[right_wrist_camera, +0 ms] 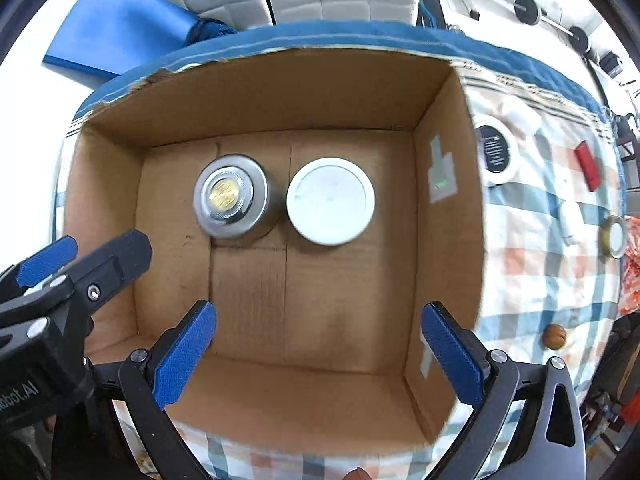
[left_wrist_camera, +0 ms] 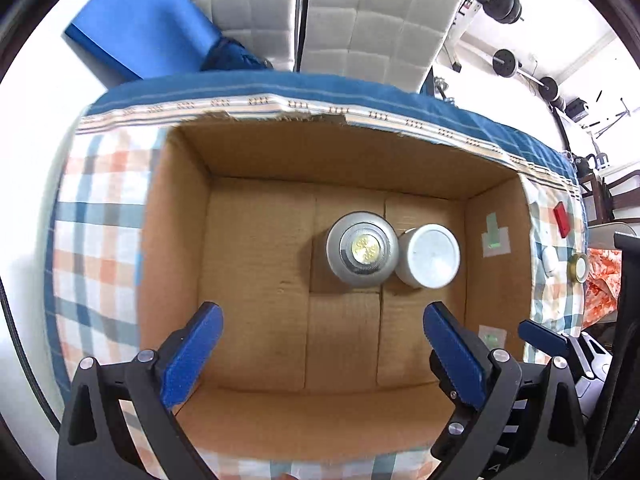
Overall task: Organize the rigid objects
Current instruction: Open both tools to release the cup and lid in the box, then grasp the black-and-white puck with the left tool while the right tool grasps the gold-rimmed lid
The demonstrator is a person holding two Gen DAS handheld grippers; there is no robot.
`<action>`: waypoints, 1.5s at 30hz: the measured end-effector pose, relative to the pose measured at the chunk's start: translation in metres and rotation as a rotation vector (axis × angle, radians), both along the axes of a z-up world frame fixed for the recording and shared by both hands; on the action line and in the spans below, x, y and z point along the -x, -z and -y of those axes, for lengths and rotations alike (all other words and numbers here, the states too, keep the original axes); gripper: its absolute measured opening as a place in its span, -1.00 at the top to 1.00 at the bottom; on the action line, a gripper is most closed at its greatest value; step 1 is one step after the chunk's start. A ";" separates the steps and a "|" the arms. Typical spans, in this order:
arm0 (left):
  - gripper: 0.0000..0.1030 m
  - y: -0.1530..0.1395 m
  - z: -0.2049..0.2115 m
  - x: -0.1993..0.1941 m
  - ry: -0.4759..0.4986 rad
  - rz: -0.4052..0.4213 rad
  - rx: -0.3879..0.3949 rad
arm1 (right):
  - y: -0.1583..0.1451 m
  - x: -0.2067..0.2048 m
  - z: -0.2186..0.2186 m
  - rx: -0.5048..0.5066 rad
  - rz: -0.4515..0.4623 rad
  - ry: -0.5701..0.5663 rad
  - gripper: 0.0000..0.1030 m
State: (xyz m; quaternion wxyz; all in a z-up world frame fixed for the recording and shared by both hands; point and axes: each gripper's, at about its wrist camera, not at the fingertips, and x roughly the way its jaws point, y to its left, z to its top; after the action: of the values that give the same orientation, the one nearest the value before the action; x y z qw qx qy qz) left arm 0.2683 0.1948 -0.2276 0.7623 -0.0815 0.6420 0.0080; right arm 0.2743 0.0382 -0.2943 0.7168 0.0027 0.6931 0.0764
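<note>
An open cardboard box (left_wrist_camera: 256,152) (right_wrist_camera: 280,92) stands on a checked cloth. On its floor a silver jar with a gold centre on its lid (left_wrist_camera: 362,249) (right_wrist_camera: 230,197) stands upright, touching a white jar with a white lid (left_wrist_camera: 429,256) (right_wrist_camera: 331,201) to its right. My left gripper (left_wrist_camera: 322,316) hangs open above the box floor, nothing between its blue pads. My right gripper (right_wrist_camera: 318,314) is open too, above the box and empty. The left gripper's fingers (right_wrist_camera: 100,264) show at the left edge of the right wrist view.
On the cloth right of the box lie a red block (right_wrist_camera: 587,166), a round white-rimmed black item (right_wrist_camera: 496,150), a gold-rimmed lid (right_wrist_camera: 613,237), a white piece (right_wrist_camera: 570,222) and a brown nut (right_wrist_camera: 555,336). Padded chairs (left_wrist_camera: 360,20) and a blue board (left_wrist_camera: 136,20) stand beyond the table.
</note>
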 end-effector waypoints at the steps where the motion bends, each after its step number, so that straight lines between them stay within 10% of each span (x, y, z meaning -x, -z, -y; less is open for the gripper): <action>1: -1.00 -0.006 0.002 0.003 -0.001 0.005 -0.004 | -0.010 0.007 0.005 -0.004 0.013 0.000 -1.00; 14: -1.00 -0.073 0.045 0.045 0.012 0.069 -0.015 | -0.096 0.054 0.028 -0.100 0.094 -0.051 -1.00; 24: -1.00 -0.093 0.179 0.015 0.179 0.112 0.053 | -0.120 0.042 0.172 -0.094 0.117 0.116 -1.00; 35: -1.00 0.029 0.302 -0.119 0.235 -0.032 -0.100 | -0.043 -0.030 0.387 0.080 0.074 0.417 -1.00; 45: -1.00 0.137 0.323 -0.172 0.279 -0.203 -0.315 | 0.061 -0.067 0.440 0.083 -0.047 0.523 -1.00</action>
State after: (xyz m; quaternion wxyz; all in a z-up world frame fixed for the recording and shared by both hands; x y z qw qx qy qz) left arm 0.4405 -0.1286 -0.3648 0.6910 0.1294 0.7111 0.0109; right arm 0.3411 -0.4016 -0.3555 0.6955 0.1540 0.6877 -0.1399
